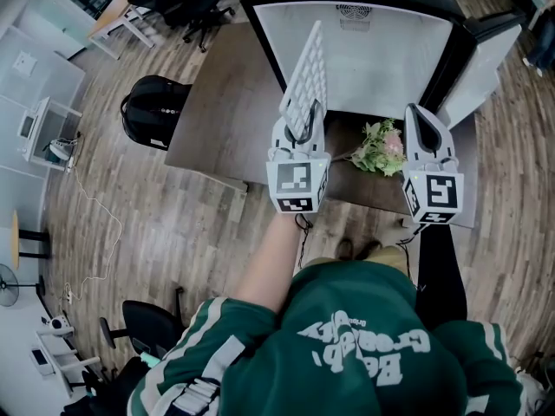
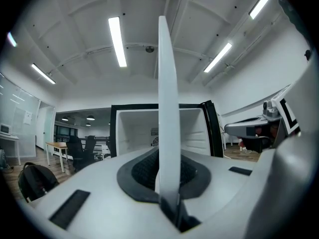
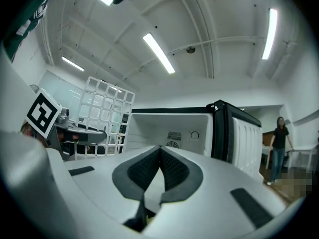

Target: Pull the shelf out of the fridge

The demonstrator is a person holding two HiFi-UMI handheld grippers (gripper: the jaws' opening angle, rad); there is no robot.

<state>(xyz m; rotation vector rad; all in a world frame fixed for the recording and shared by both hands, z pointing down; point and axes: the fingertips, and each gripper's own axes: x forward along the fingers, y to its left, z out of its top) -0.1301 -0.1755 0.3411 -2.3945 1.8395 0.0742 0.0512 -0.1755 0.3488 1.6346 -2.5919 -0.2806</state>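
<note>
The white grid shelf [image 1: 307, 74] is outside the small open fridge [image 1: 364, 55], turned on edge in front of it. My left gripper [image 1: 301, 126] is shut on the shelf's near edge. In the left gripper view the shelf [image 2: 168, 83] rises as a thin white blade from between the pads, with the empty fridge [image 2: 134, 128] behind it. My right gripper [image 1: 422, 126] hovers to the right of the shelf, shut with nothing in it. The right gripper view shows its pads [image 3: 172, 171] meeting, the shelf [image 3: 107, 116] at the left and the fridge [image 3: 164, 126] ahead.
The fridge stands on a dark table [image 1: 217, 102], its door [image 1: 486, 59] swung open to the right. A bunch of flowers [image 1: 380, 148] lies on the table between my grippers. A black backpack [image 1: 154, 109] sits left of the table. A person [image 3: 279, 143] stands far right.
</note>
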